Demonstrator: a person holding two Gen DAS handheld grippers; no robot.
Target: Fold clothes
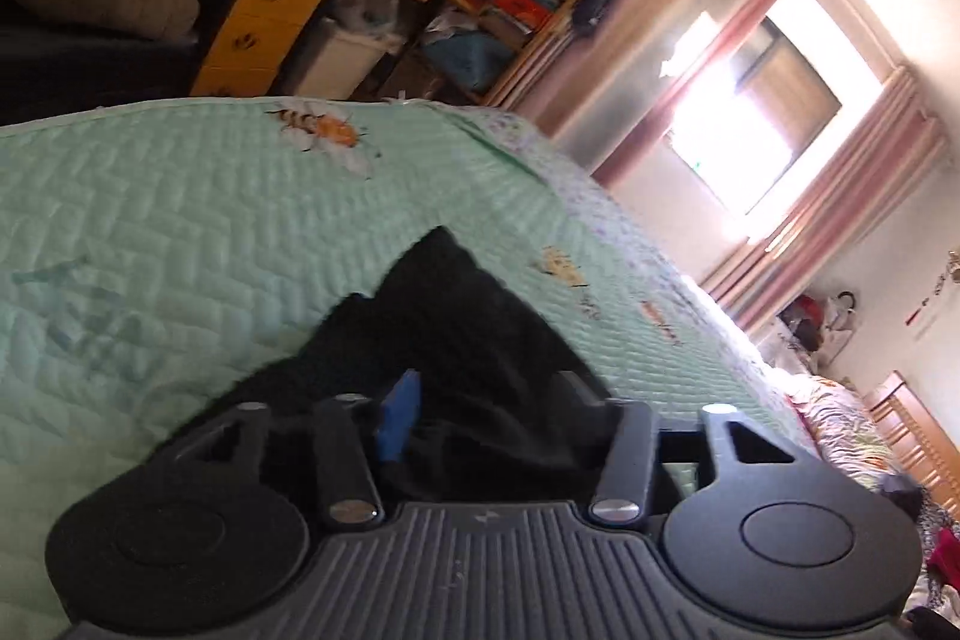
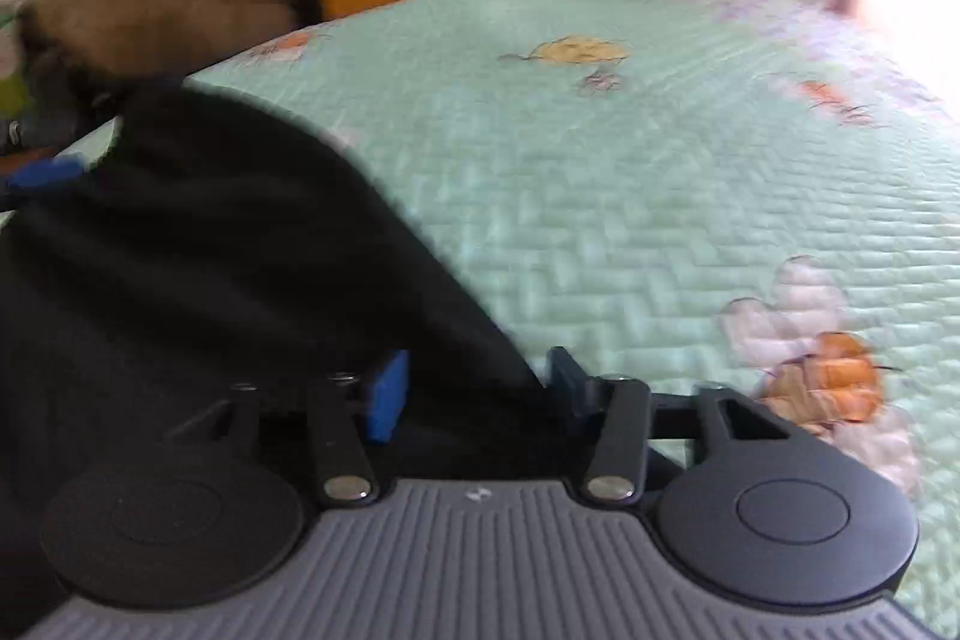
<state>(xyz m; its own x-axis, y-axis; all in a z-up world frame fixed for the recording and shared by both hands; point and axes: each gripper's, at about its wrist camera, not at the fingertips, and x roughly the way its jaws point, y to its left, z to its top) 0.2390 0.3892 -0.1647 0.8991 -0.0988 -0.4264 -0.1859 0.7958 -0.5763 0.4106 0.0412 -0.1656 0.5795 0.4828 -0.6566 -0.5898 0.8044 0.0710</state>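
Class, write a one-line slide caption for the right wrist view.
Black garment lies between the right gripper's parted jaws on a green quilted bedspread.

Black garment (image 1: 456, 340) on mint-green quilted bedspread (image 1: 180, 220) with orange insects.

Your black garment (image 1: 456, 334) reads as soft matt cloth, faintly napped, with no sheen in either wrist view. Under it, the bed's green quilt (image 1: 180, 220) is stitched cotton-like fabric, ridged in a herringbone pattern, with printed insects. Your left gripper (image 1: 486, 400) has matt black plastic arms, a ribbed grey plastic body, bright metal pivot pins and a blue pad. Beyond the bed's far edge, the desk drawers (image 1: 270, 4) are varnished wood, smooth, slightly glossy.
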